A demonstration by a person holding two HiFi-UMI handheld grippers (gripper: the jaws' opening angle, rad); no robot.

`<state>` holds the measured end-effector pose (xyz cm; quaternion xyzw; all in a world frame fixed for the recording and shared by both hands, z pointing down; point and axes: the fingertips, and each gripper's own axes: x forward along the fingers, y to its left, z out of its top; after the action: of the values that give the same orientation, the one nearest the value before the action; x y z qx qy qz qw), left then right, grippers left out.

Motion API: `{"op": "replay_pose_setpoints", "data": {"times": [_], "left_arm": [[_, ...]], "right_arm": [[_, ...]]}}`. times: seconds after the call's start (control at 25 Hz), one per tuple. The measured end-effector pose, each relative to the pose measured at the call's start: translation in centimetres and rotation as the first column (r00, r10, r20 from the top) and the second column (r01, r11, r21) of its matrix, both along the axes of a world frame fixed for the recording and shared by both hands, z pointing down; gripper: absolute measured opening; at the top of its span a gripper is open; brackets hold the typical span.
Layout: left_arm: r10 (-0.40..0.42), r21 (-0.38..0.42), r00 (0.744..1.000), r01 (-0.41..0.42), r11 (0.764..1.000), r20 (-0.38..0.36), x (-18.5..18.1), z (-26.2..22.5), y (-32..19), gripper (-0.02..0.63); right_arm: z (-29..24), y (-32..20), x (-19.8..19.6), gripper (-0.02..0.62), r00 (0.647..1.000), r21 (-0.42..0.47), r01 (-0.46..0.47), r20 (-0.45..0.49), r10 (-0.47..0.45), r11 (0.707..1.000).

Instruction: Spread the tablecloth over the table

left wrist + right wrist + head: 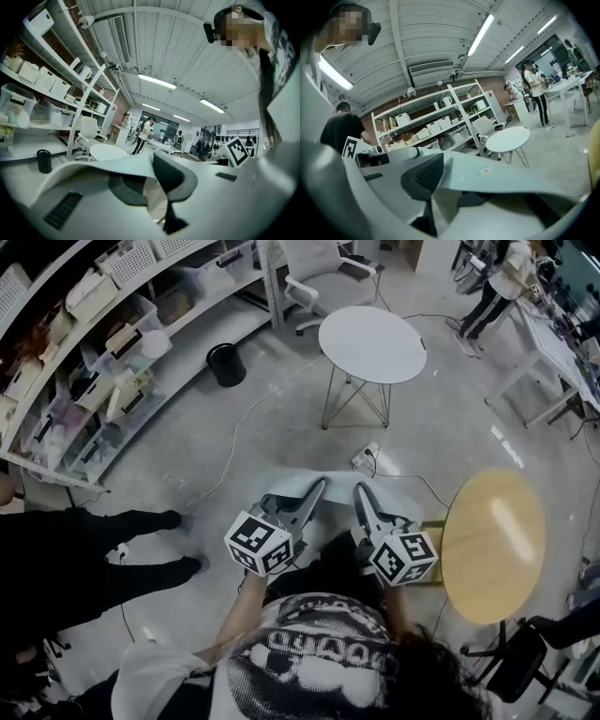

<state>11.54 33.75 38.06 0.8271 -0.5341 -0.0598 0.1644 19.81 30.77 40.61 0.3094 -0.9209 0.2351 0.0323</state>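
Note:
A pale grey-blue tablecloth [289, 482] hangs bunched between my two grippers, above the floor in front of the person. My left gripper [317, 487] is shut on one edge of it; in the left gripper view the tablecloth [126, 164] runs in between the dark pads [171, 176]. My right gripper [361, 489] is shut on the other edge, and the right gripper view shows the tablecloth [501, 174] pinched under its ribbed pad [426, 174]. The two grippers sit close together, side by side. A round wooden table [492, 545] stands bare just to the right.
A white round table [372, 343] stands ahead, with an office chair [328, 277] behind it. Storage shelves [94, 352] line the left, a black bin [226, 364] beside them. A power strip [365, 457] and cables lie on the floor. A person's legs [94, 559] stand at left.

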Motion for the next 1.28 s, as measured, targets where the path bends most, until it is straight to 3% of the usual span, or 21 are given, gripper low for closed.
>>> {"op": "replay_pose_setpoints", "data": {"times": [0.32, 0.76, 1.28], "left_arm": [[-0.061, -0.016, 0.998, 0.061, 0.998, 0.002, -4.0, 1.8, -8.5, 0.04], [-0.116, -0.01, 0.993, 0.116, 0.993, 0.01, -7.7, 0.6, -23.1, 0.043], [-0.161, -0.004, 0.984, 0.162, 0.987, 0.074, -9.8, -0.2, -30.2, 0.044]], "right_arm": [[2.1, -9.2, -4.4, 0.086, 0.996, -0.014, 0.09, 0.017, -0.09, 0.996], [0.7, -24.5, -8.4, 0.086, 0.987, 0.027, 0.156, 0.015, -0.157, 0.987], [0.0, -32.0, -10.9, 0.084, 0.976, 0.035, 0.199, 0.082, -0.201, 0.979]]}}
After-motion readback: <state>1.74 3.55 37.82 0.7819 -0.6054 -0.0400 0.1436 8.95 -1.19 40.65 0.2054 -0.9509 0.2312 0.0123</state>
